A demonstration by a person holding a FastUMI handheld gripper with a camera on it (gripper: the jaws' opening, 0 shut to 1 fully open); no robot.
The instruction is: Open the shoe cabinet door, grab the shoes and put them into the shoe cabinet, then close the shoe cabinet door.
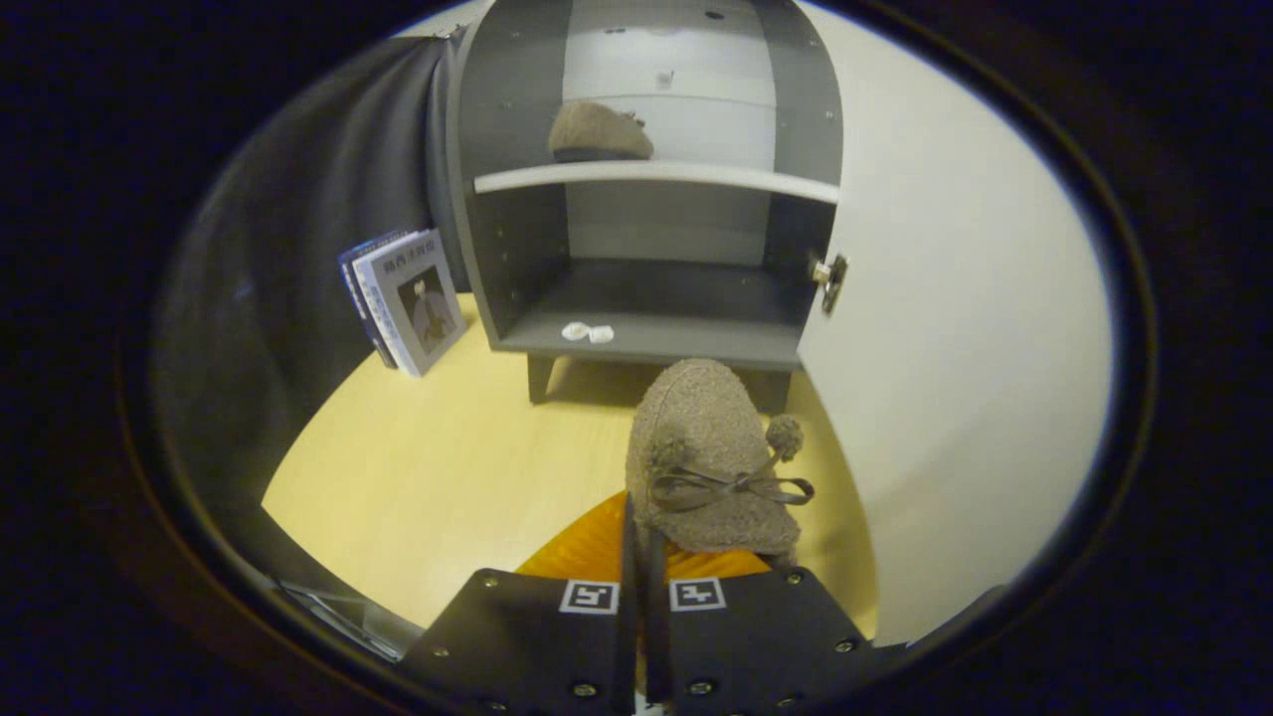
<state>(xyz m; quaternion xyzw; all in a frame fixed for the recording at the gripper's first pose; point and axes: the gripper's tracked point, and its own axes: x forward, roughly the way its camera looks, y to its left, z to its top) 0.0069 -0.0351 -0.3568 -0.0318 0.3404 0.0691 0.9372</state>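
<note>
A brown fuzzy shoe (pixel 711 447) with a ribbon bow and pompoms hangs just ahead of my fingers, toe pointing at the shoe cabinet (pixel 507 249). My gripper (pixel 643 522) is shut on the shoe's near edge, fingers almost together. The grey cabinet stands open beyond the shoe, its white door (pixel 945 298) swung out beside the shoe. A second brown shoe (pixel 600 132) sits on the cabinet's upper shelf (pixel 696 179). The lower shelf (pixel 676 343) lies directly beyond the held shoe.
A small white crumpled bit (pixel 587 332) lies at the lower shelf's front. Books (pixel 408 298) lean against the dark cloth beside the cabinet. An orange ribbed surface (pixel 587 552) shows under the shoe. Light wooden floor (pixel 448 467) spreads before the cabinet.
</note>
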